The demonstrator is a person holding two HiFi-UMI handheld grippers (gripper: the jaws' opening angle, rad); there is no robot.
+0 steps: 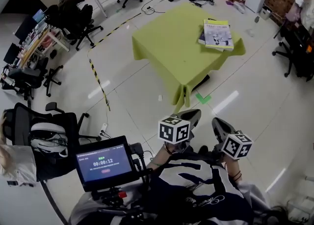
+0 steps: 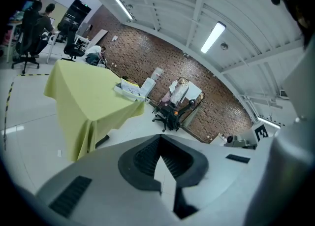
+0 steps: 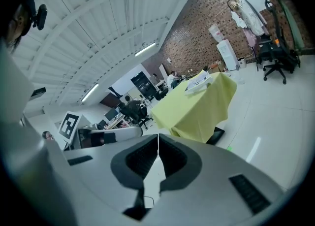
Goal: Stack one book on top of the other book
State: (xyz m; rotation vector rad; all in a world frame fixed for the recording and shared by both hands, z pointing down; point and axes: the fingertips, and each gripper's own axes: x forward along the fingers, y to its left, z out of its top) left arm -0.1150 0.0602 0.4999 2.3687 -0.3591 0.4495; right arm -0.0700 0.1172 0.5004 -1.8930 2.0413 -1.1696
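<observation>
Reads 00:00:12 on the monitor (image 1: pixel 104 164) near the chest; print on the top book (image 1: pixel 217 34) too small to make out. Lies on a darker book (image 1: pixel 201 37) at the far right corner of a table (image 1: pixel 167 47) draped in yellow-green cloth. Around it a glossy white floor (image 1: pixel 245 101), striped tape (image 1: pixel 99 84) and a brick wall (image 2: pixel 162 57). Left gripper (image 1: pixel 192 115) and right gripper (image 1: pixel 219 124) both clenched on nothing, held low and close in, with the books well apart from either.

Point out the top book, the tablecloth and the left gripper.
top book (image 1: pixel 217 34), head view, its cover
tablecloth (image 1: pixel 169 47), head view, bare top
left gripper (image 2: pixel 161 139), left gripper view, between shut fingertips
</observation>
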